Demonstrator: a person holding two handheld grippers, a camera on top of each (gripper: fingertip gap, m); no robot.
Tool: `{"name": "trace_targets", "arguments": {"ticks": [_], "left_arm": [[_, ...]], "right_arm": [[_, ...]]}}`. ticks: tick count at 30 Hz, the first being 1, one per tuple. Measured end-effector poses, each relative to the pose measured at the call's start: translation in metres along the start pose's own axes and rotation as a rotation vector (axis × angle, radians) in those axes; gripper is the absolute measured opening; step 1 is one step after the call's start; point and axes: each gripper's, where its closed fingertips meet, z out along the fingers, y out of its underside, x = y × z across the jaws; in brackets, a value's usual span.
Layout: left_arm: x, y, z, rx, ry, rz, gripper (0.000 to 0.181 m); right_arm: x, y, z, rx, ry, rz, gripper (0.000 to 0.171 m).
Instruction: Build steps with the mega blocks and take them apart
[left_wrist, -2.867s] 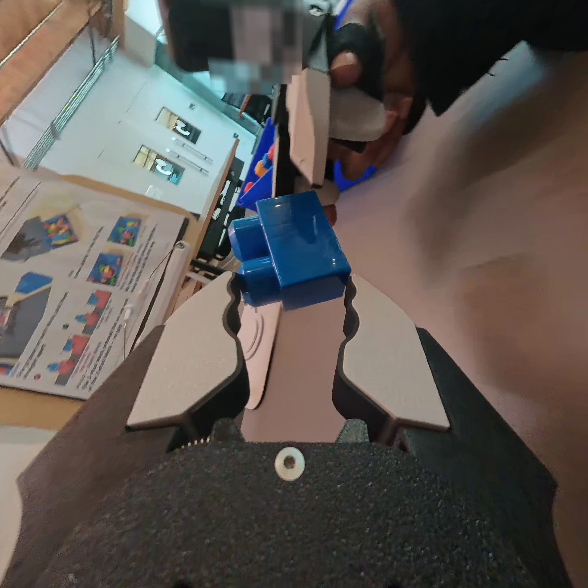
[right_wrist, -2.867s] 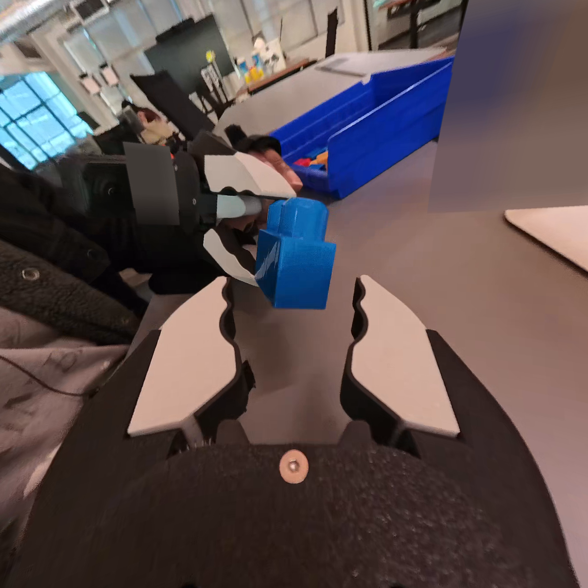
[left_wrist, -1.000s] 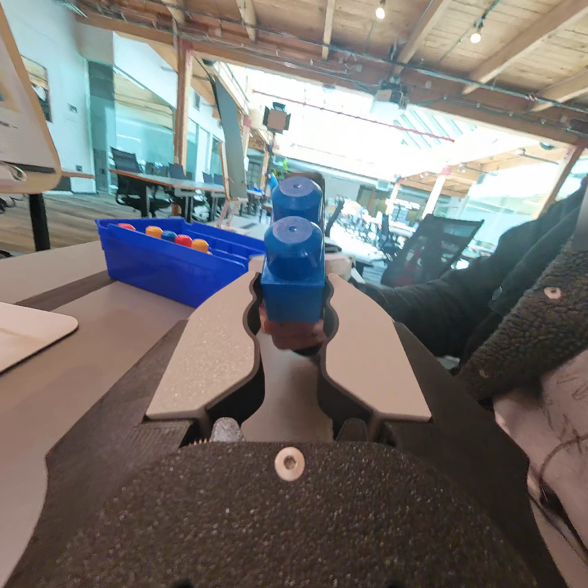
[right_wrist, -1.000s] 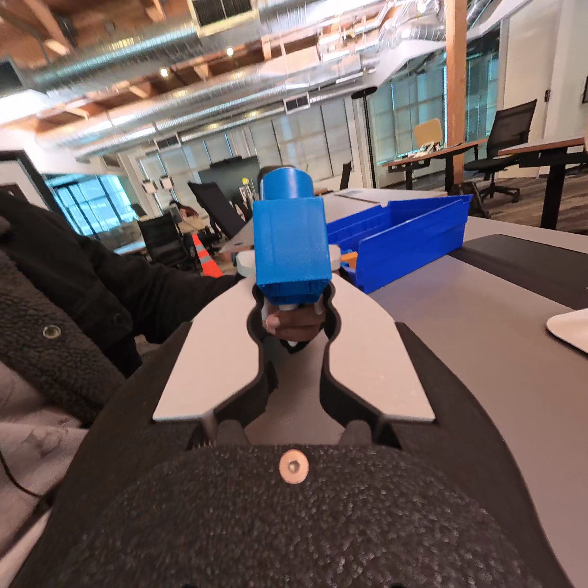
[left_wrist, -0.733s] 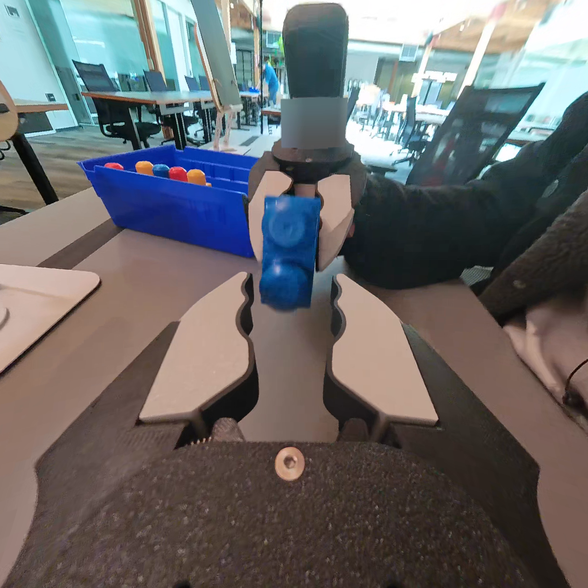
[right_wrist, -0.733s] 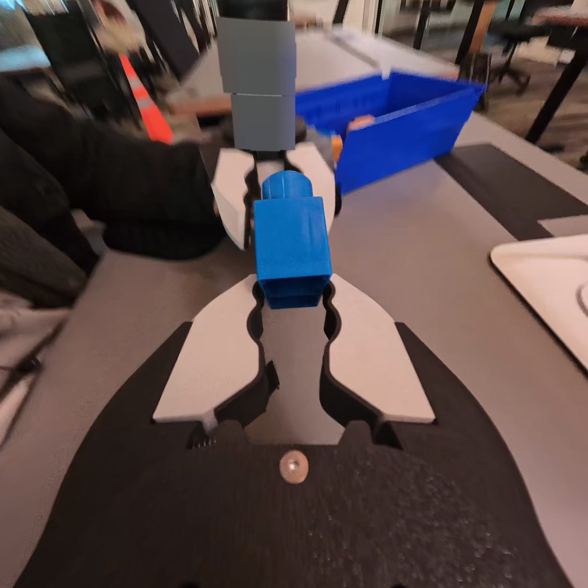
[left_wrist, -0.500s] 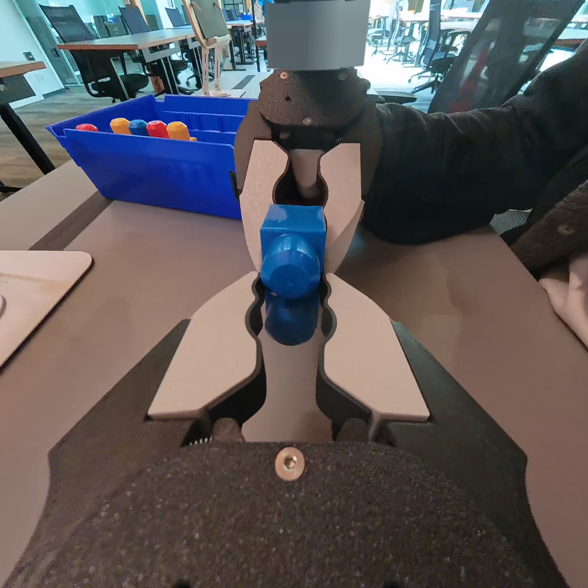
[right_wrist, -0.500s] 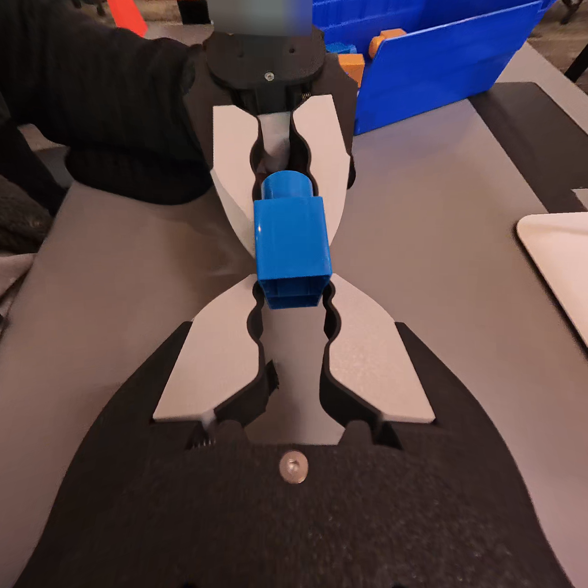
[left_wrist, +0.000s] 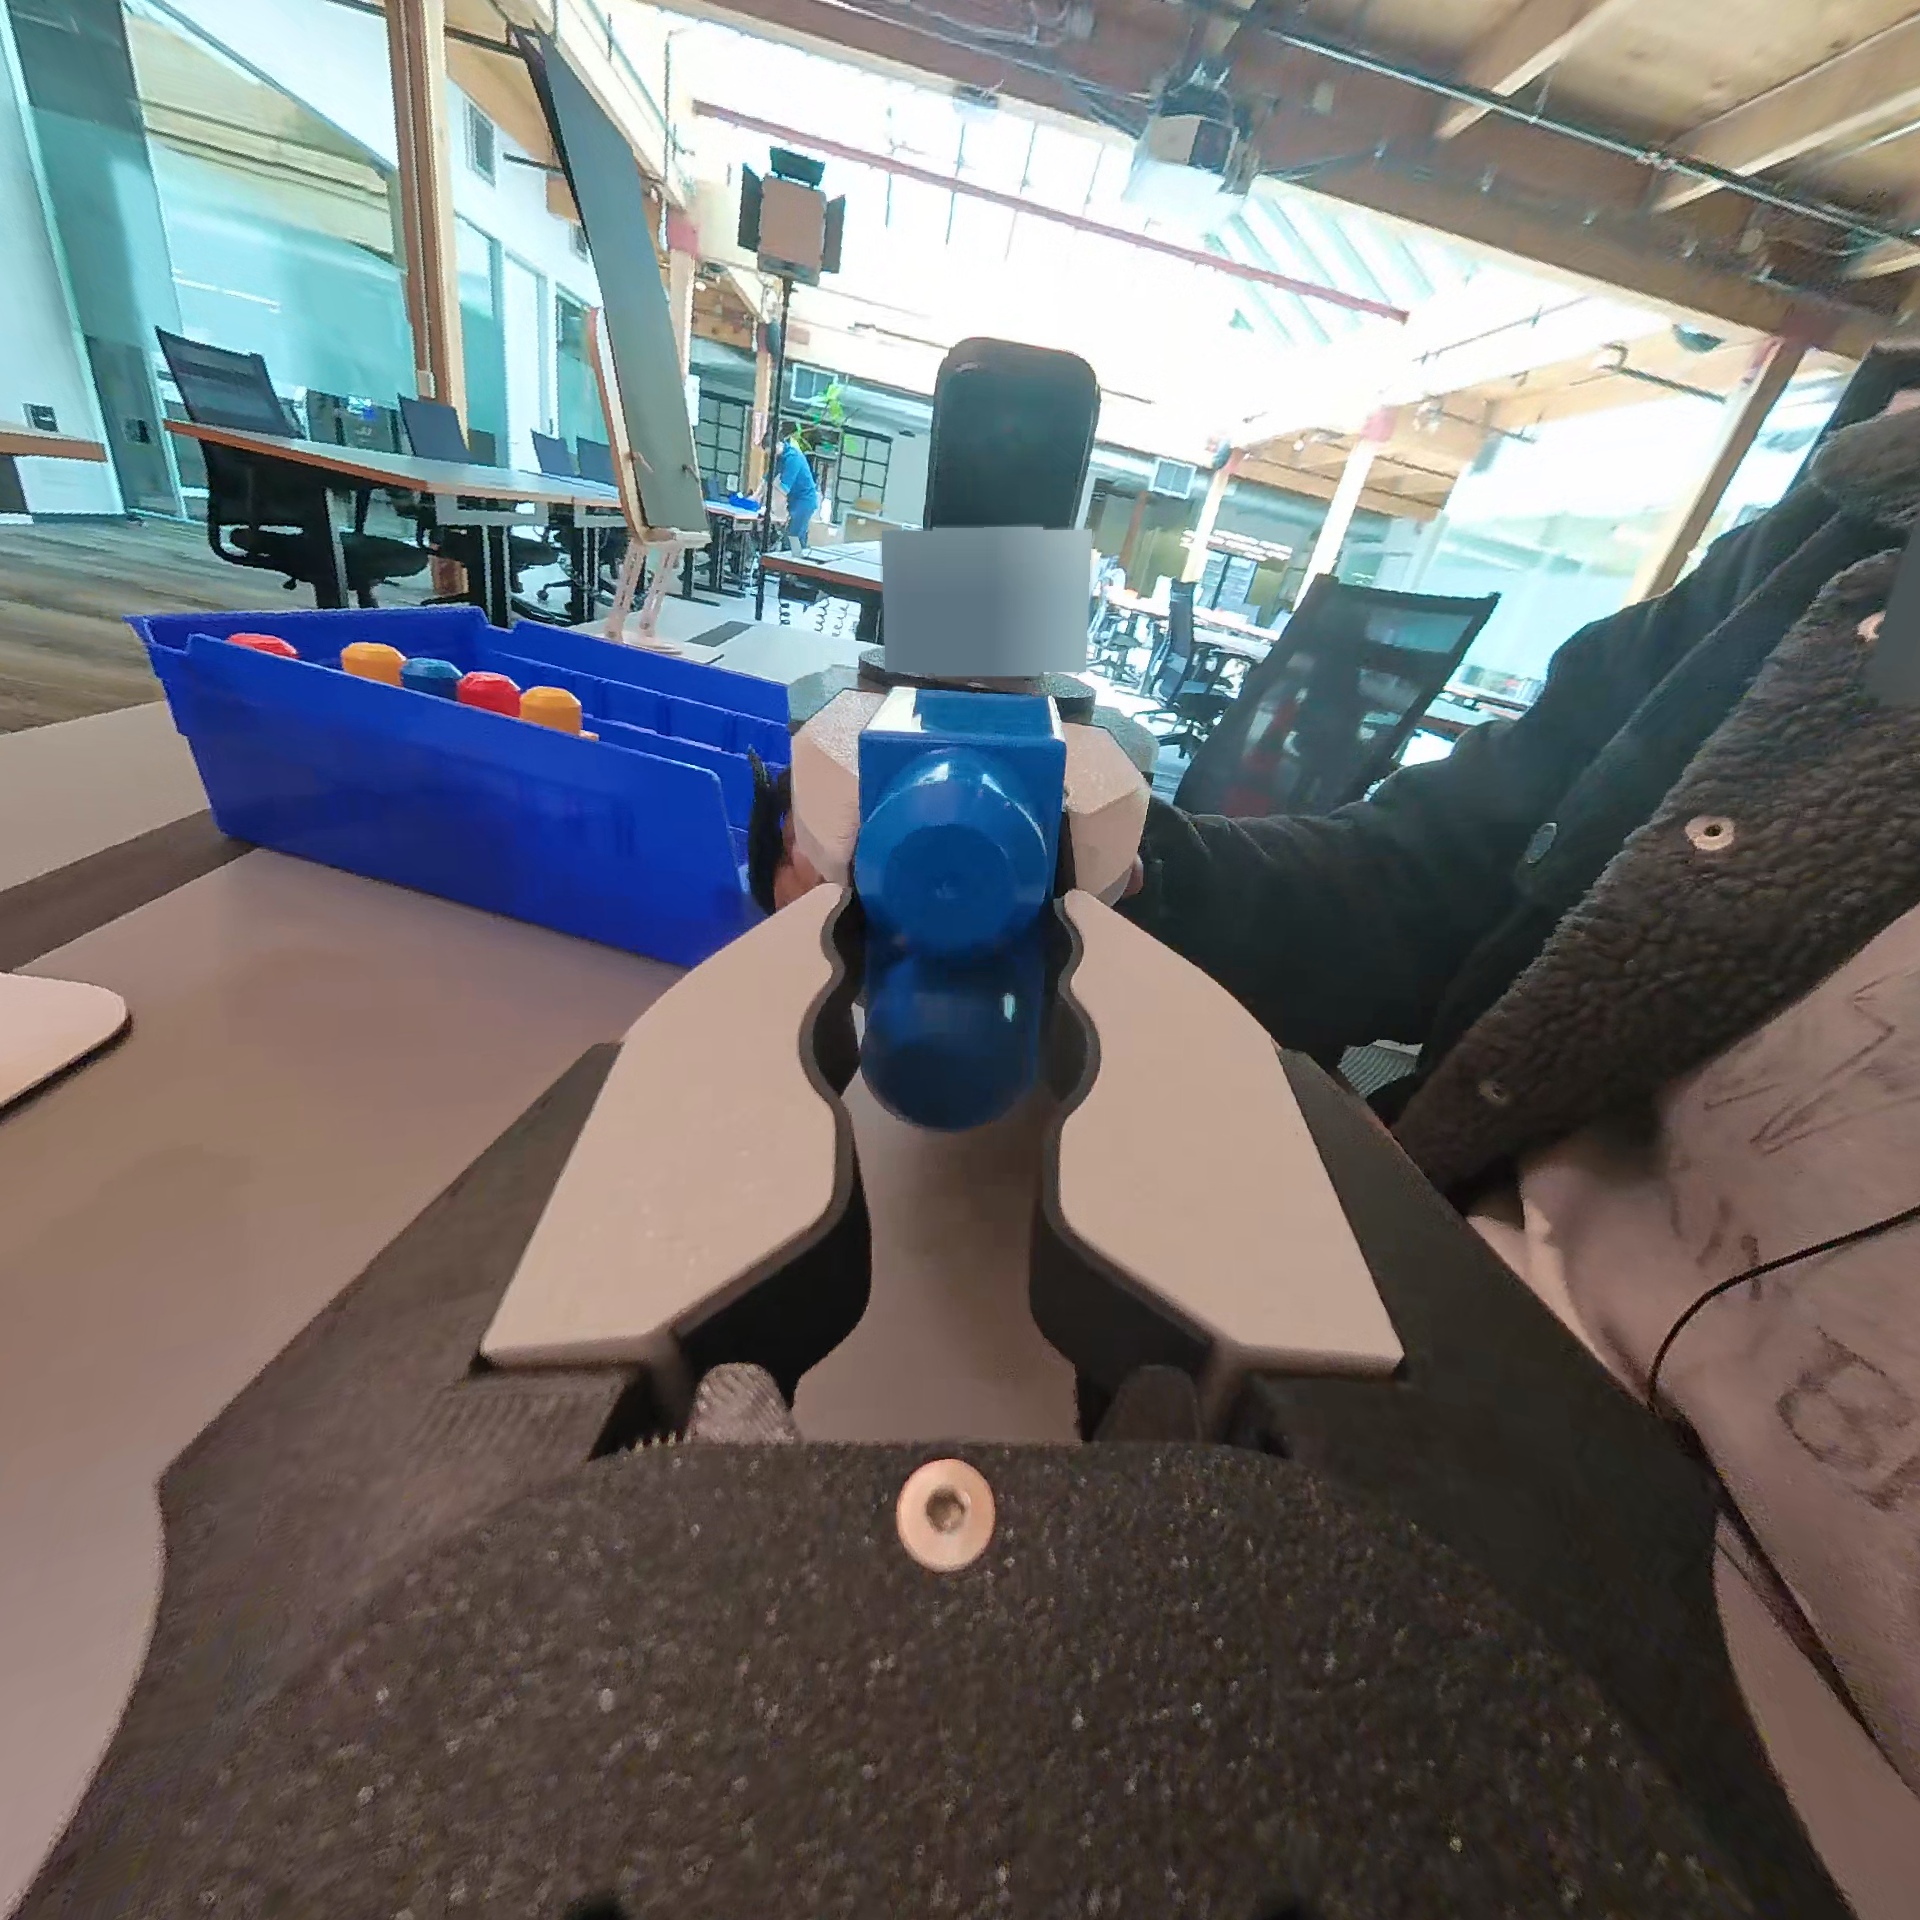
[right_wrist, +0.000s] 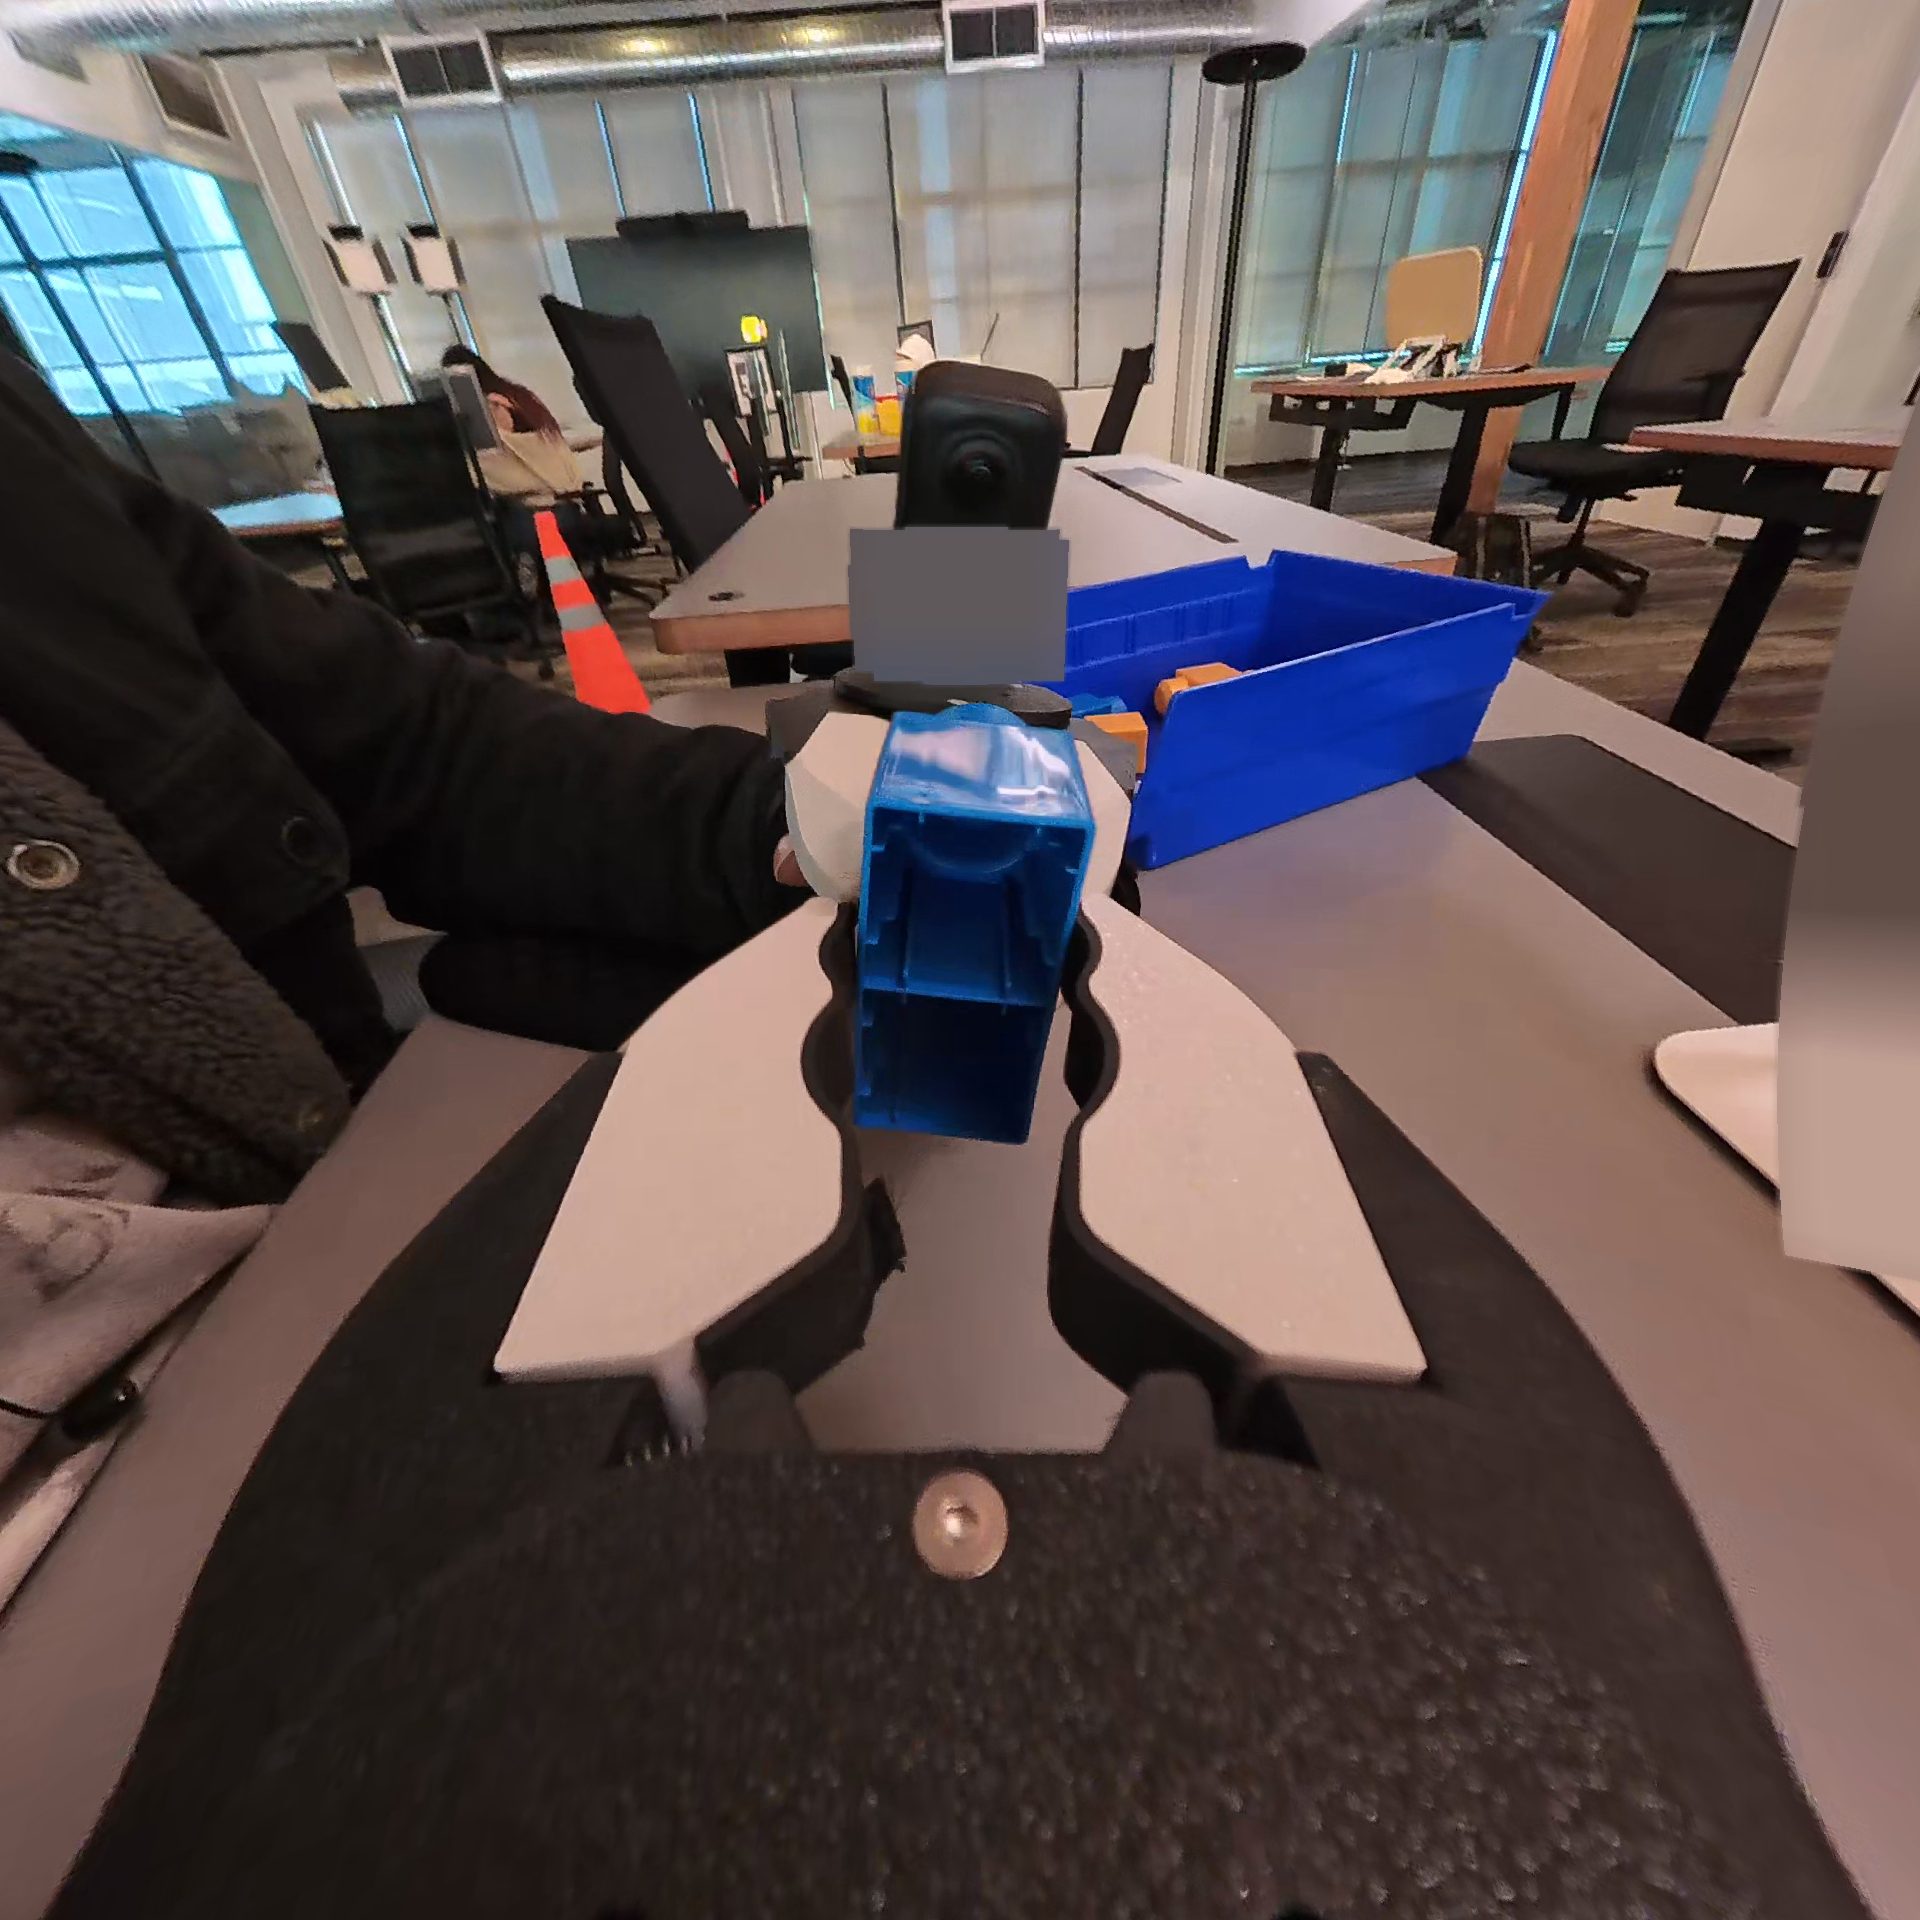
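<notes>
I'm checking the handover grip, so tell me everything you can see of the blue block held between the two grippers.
The blue block is glossy moulded plastic, a two-stud brick. Its two round studs face the left wrist camera; its hollow, ribbed underside faces the right one. It hangs above the grey table, pinched at once by the left gripper and the right gripper, which meet it from opposite ends. Nothing else touches it.

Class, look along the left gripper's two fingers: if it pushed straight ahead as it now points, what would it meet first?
The left gripper, already clamped on the blue block, would likely push it against the right gripper facing it just beyond.
</notes>
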Motion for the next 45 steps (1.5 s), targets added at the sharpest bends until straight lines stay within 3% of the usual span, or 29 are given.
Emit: {"name": "trace_targets", "arguments": {"ticks": [11, 13, 30, 35, 40, 45], "left_arm": [[-0.008, 0.018, -0.003, -0.144, -0.052, 0.084, 0.04], [-0.008, 0.023, 0.0, -0.164, -0.061, 0.085, 0.033], [-0.009, 0.028, 0.0, -0.205, -0.075, 0.115, 0.029], [-0.015, 0.019, -0.007, -0.221, -0.133, 0.152, 0.041], [-0.036, -0.04, -0.05, -0.111, -0.336, 0.199, 0.028], [-0.079, -0.102, -0.164, -0.103, -0.781, 0.199, 0.032]], "right_arm": [[0.008, -0.001, -0.012, -0.015, -0.002, 0.034, 0.036], [0.006, -0.001, -0.011, -0.012, -0.013, 0.035, 0.036], [0.008, 0.012, -0.004, -0.096, 0.037, -0.028, 0.036], [0.017, 0.004, -0.015, -0.051, 0.051, 0.014, 0.036], [0.031, 0.005, -0.026, -0.045, 0.091, 0.06, 0.037], [0.039, 0.013, -0.029, -0.051, 0.1, 0.103, 0.036]]}}
